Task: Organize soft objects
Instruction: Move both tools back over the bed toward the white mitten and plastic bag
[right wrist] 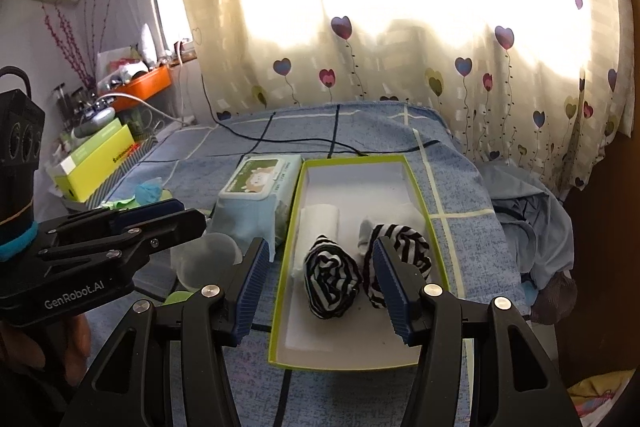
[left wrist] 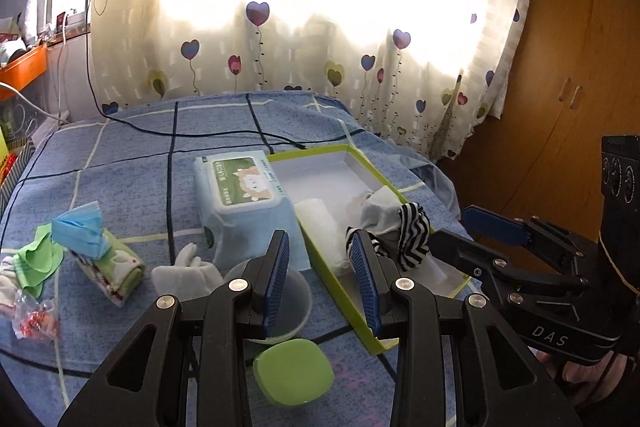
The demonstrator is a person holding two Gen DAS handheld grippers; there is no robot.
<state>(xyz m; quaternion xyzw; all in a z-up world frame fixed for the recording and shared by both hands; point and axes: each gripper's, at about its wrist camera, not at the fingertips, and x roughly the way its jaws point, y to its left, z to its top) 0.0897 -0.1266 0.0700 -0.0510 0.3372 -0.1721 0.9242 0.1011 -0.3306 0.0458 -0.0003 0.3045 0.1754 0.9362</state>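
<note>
A shallow box with a green rim [right wrist: 420, 187] lies on the blue checked bedspread. Inside it are two black-and-white striped sock rolls [right wrist: 330, 281] [right wrist: 404, 255], a white rolled cloth [right wrist: 320, 219] and a pale grey sock [left wrist: 380, 207]. My right gripper [right wrist: 320, 251] hovers above the box's near half, open and empty. My left gripper [left wrist: 322, 259] is open too and holds nothing; it hangs left of the box over a translucent bowl [left wrist: 298, 301]. Loose on the bed to the left lie a white sock [left wrist: 188, 273], a patterned rolled towel [left wrist: 114, 271], a blue face mask [left wrist: 82, 231] and a green cloth [left wrist: 36, 261].
A wet-wipes pack [left wrist: 240, 199] stands against the box's left side. A green lid [left wrist: 294, 371] lies near the bowl, and a plastic packet [left wrist: 34, 321] sits at the far left. A black cable [left wrist: 200, 133] crosses the bed's far end. Curtains hang behind, with a wooden wardrobe [left wrist: 580, 67] at the right.
</note>
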